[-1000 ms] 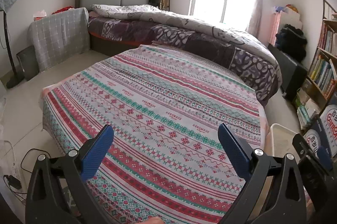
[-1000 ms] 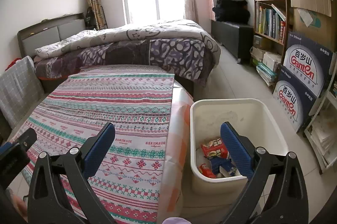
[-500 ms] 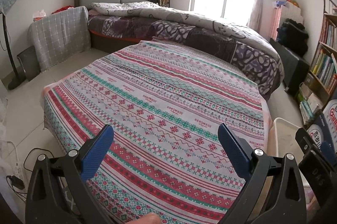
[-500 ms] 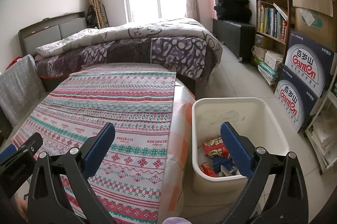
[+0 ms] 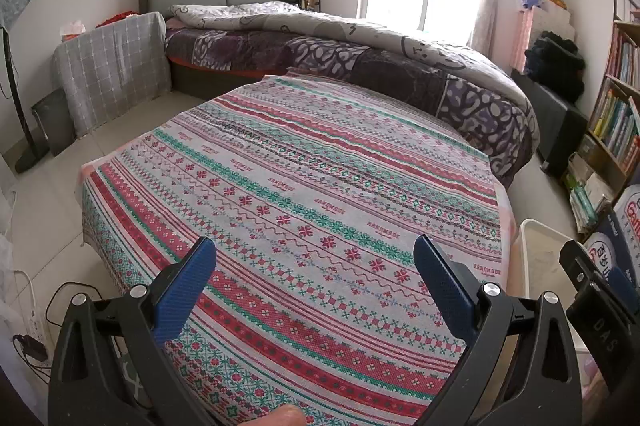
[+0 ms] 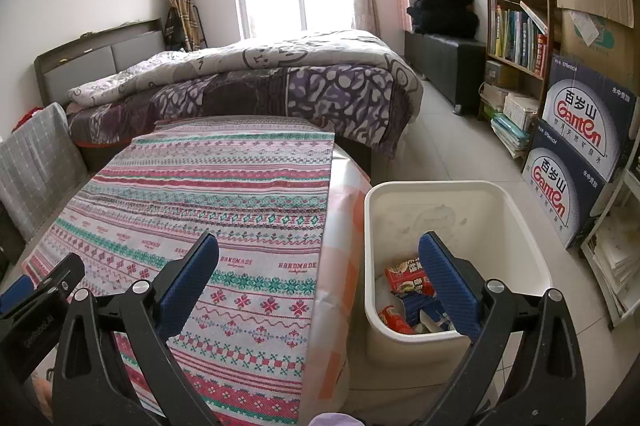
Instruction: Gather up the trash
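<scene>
A white trash bin stands on the floor right of the table; red and blue wrappers lie in its bottom. Its rim also shows in the left wrist view. The table carries a patterned red, green and white cloth with nothing on it. My left gripper is open and empty above the cloth's near part. My right gripper is open and empty above the table's right edge and the bin. Each gripper shows at the edge of the other's view, the right one and the left one.
A bed with a grey and purple duvet stands behind the table. A bookshelf and stacked water cartons line the right wall. A covered chair, a fan stand and floor cables are at the left.
Both grippers have drawn back and risen slightly, so the table and bin sit a little lower and farther in view. Both stay open and empty.
</scene>
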Demonstrator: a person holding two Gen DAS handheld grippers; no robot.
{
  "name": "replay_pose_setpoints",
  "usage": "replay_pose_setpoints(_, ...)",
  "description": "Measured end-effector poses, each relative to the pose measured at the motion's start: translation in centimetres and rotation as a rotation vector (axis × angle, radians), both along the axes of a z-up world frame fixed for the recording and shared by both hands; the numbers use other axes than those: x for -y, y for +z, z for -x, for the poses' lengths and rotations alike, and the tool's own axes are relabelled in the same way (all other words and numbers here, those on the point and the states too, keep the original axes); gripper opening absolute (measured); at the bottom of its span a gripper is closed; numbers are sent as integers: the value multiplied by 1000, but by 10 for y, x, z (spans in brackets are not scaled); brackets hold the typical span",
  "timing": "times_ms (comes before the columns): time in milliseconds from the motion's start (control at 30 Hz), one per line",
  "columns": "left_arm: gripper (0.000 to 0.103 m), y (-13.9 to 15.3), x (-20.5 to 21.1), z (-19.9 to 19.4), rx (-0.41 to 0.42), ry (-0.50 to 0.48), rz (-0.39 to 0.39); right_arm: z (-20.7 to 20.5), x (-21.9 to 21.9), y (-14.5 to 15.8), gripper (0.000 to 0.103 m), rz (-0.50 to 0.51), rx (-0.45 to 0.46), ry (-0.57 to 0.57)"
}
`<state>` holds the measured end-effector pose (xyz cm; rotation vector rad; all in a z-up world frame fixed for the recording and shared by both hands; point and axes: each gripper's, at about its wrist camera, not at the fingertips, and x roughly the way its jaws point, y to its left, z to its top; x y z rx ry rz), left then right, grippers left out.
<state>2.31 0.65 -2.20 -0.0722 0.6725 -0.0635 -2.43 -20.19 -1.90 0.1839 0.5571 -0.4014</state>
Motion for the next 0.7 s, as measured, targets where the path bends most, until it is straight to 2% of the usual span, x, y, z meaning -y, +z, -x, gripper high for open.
replay_pose_setpoints(700,96,-1,0,0,1,0,-7,-3,-2,-4,96,-3,-20,10)
